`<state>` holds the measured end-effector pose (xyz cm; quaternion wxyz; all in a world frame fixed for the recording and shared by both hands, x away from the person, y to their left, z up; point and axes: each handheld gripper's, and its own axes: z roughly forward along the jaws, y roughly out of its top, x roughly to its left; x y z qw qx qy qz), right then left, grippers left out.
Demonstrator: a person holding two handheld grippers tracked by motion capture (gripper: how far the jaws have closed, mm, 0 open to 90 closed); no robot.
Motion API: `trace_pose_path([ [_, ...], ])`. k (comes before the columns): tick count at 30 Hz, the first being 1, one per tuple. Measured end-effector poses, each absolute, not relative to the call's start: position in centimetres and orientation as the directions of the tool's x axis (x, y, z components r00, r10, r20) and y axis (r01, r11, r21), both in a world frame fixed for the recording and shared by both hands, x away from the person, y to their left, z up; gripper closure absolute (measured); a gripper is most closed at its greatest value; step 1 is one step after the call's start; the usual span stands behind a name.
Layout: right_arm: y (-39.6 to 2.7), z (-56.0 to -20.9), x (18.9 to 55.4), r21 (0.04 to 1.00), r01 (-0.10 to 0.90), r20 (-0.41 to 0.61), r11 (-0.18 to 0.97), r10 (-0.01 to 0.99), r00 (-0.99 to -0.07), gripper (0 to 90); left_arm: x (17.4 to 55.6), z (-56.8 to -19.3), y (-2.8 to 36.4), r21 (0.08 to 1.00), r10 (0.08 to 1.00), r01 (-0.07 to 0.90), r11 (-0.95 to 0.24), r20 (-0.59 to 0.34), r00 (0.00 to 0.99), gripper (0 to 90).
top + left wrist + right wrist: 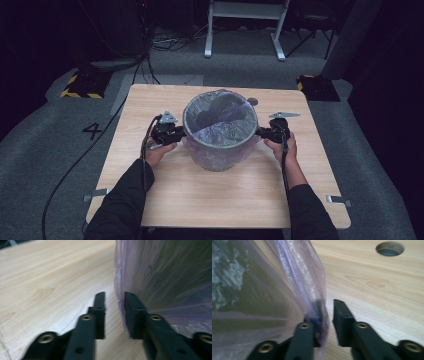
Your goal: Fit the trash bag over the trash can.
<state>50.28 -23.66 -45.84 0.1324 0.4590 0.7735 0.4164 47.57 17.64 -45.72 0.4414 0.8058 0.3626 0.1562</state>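
The bin (pixel 220 131), lined with a thin purple bag (pixel 227 131), sits mid-table, a bit toward the far edge. The left gripper (pixel 181 133) is right at its left side and the right gripper (pixel 260 132) at its right. Both have their jaws slightly apart, bag film loose beside the pads, gripping nothing. Light wooden table (pixel 170 185) underneath.

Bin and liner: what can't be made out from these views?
- Bottom of the bin: high view, hidden by the crumpled purple liner.
- Left gripper: left gripper view, blurred; whether its right jaw touches the liner is unclear.
- Right gripper: right gripper view, liner film veils its left jaw.
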Motion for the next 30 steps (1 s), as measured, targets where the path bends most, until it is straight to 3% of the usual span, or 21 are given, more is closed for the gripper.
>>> trace_pose_path([
  [1,-23.9,-45.5,49.9,0.783,0.578,0.158,0.228,0.827,-0.540,64.4,47.1,-45.4,18.1,0.835,0.730,0.441,-0.330,-0.071,0.680,53.1],
  [4,-25.0,-44.5,49.1,0.829,0.525,0.163,0.193,0.814,-0.557,57.5,45.9,-44.5,19.1,0.870,0.729,0.388,-0.305,-0.049,0.683,35.9],
  [9,-26.7,-41.9,47.1,0.898,0.410,0.130,0.162,0.791,-0.597,44.0,43.6,-42.7,20.7,0.911,0.709,0.320,-0.258,-0.046,0.704,22.9],
  [14,-27.2,-39.8,44.7,0.914,0.326,0.032,0.241,0.758,-0.652,36.4,41.1,-41.7,20.2,0.919,0.642,0.263,-0.293,-0.015,0.767,19.5],
  [22,-26.3,-38.1,42.7,0.884,0.257,-0.129,0.389,0.733,-0.668,29.2,38.9,-41.9,17.1,0.897,0.536,0.230,-0.378,0.009,0.844,20.4],
  [27,-25.2,-38.2,41.7,0.808,0.218,-0.290,0.547,0.691,-0.662,35.8,38.4,-42.3,15.6,0.861,0.541,0.217,-0.459,0.078,0.837,39.7],
  [30,-25.0,-38.1,41.1,0.828,0.193,-0.270,0.527,0.675,-0.687,38.2,38.5,-42.7,15.4,0.847,0.550,0.219,-0.485,0.101,0.829,55.3],
])
